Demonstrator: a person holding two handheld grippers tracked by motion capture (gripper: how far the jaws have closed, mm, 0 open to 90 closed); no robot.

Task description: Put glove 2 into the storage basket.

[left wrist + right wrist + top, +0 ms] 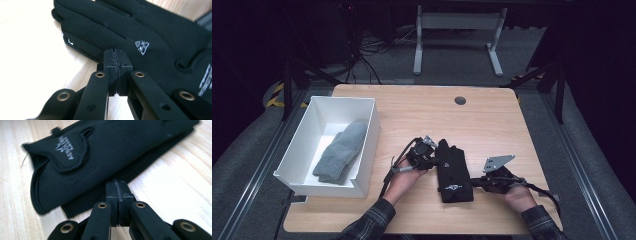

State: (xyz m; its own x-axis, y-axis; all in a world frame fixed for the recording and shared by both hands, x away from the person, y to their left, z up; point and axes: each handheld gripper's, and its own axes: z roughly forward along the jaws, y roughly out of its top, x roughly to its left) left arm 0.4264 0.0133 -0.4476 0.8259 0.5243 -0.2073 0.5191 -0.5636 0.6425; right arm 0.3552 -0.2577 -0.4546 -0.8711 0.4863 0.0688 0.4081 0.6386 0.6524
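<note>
In the left gripper view the left gripper (116, 53) has its two black jaws pressed flat together, pad against pad, with nothing seen between them. Their tips lie at the near edge of a black glove (130, 32), right against it; whether they touch the fabric cannot be told. The glove fills the upper right of that frame, its fingers running toward the upper left, a small white emblem on its back just above and right of the tips.

In the right gripper view the right gripper (117, 185) is likewise closed, jaws together and empty. Its tips sit at the lower edge of the glove (100, 152), whose cuff, with a printed wrist tab, lies in the upper left of that frame.

In the high view the glove (454, 170) lies flat at lower centre on the wooden table (492, 120), the left gripper (433, 159) at its left side, the right gripper (476, 182) at its lower right. At the left of the frame stands a white box (371, 145) with a grey sock (341, 150) inside, well apart from the glove.
</note>
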